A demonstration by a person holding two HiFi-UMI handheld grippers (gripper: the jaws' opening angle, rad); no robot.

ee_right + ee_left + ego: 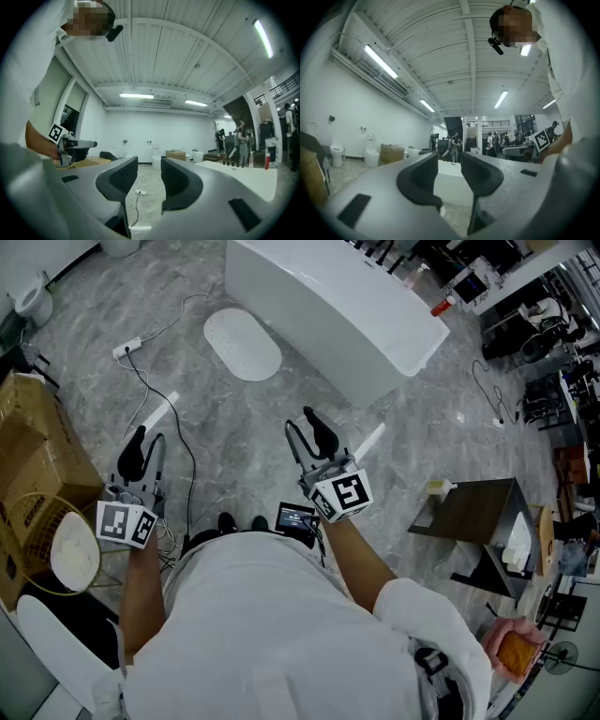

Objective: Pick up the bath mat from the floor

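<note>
The bath mat [242, 343] is a white oval lying flat on the grey marble floor, just left of the white bathtub [337, 306]. Both grippers are held up at waist height, well short of the mat. My left gripper [142, 452] points forward with a gap between its black jaws and nothing in it; in the left gripper view it [450, 174] aims at the bathtub's side [449, 183]. My right gripper [309, 435] is open too and holds nothing. In the right gripper view it [149, 178] faces bare floor. The mat shows clearly in neither gripper view.
A white power strip [127, 350] with a black cable lies on the floor left of the mat and shows as the power strip [139, 192]. A cardboard box [33, 456] and wire basket [37, 531] stand at left. A dark side table [478, 512] stands at right.
</note>
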